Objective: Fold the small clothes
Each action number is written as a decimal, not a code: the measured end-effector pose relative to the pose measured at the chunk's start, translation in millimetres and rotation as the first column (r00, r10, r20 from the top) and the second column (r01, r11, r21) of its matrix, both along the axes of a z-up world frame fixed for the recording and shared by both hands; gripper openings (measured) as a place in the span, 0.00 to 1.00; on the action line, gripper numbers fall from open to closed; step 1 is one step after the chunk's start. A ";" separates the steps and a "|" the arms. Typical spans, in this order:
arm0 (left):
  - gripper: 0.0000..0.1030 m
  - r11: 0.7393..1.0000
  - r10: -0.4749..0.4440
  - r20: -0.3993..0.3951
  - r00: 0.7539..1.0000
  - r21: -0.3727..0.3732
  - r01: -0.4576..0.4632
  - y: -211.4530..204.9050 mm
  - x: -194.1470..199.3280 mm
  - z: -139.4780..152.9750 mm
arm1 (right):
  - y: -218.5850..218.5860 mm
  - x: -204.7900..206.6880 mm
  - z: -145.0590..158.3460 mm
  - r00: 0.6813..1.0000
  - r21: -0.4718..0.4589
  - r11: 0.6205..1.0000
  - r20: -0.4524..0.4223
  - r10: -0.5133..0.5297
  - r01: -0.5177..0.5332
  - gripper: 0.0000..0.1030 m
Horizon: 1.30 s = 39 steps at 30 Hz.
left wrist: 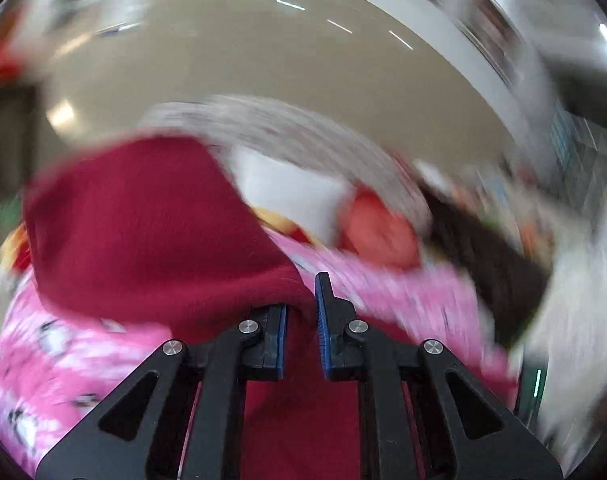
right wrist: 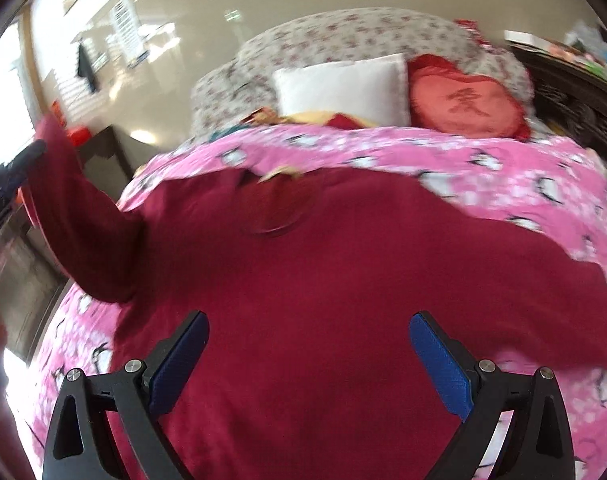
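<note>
A dark red long-sleeved top (right wrist: 323,280) lies spread on a pink penguin-print blanket (right wrist: 503,168) on a bed. My right gripper (right wrist: 307,324) is open above the top's body, with nothing between its blue pads (right wrist: 439,364). My left gripper (left wrist: 301,300) is shut on a fold of the red top (left wrist: 143,232), which drapes over its left finger. In the right wrist view the top's left sleeve (right wrist: 63,208) is lifted up at the far left, where the left gripper shows as a dark blur. The left wrist view is motion-blurred.
At the head of the bed are a white pillow (right wrist: 343,88), a red heart-shaped cushion (right wrist: 467,104) and a floral quilt (right wrist: 343,32). A dark wooden headboard (right wrist: 571,96) stands at right. A dark bedside cabinet (right wrist: 103,152) is at left.
</note>
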<state>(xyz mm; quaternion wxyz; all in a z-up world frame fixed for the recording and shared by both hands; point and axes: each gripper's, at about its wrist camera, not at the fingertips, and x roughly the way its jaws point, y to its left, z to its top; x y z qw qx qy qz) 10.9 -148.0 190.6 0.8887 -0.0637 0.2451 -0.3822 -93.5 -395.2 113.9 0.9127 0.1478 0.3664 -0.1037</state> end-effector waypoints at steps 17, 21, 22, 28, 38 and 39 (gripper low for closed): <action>0.76 0.979 0.013 -0.074 0.997 0.204 0.003 -5.9 -0.1 -75.7 | -70.2 -15.4 5.0 0.995 -0.074 0.993 0.006 -0.096 0.096 0.97; 0.76 0.967 0.106 -0.138 0.985 0.243 -0.071 -2.4 43.7 -92.2 | -90.8 22.4 2.7 0.994 -0.140 0.984 -0.011 -0.113 0.111 0.97; 0.76 0.961 0.141 -0.157 0.977 0.258 -0.097 -3.8 56.7 -98.7 | -96.3 34.7 -1.9 0.994 -0.148 0.984 -0.028 -0.108 0.103 0.95; 0.76 0.912 0.322 -0.199 0.926 0.328 -0.247 -3.6 108.4 -131.8 | -110.1 52.7 -16.7 0.999 0.016 1.000 -0.044 0.017 -0.016 0.23; 0.80 0.914 0.338 -0.207 0.918 0.302 -0.269 -2.3 108.8 -129.2 | -111.0 33.4 -26.1 0.994 -0.209 0.974 -0.048 -0.095 0.083 0.51; 0.79 0.915 0.340 -0.207 0.917 0.300 -0.271 0.2 104.8 -125.4 | -113.7 25.5 -20.4 0.992 -0.209 0.971 -0.032 -0.125 0.115 0.53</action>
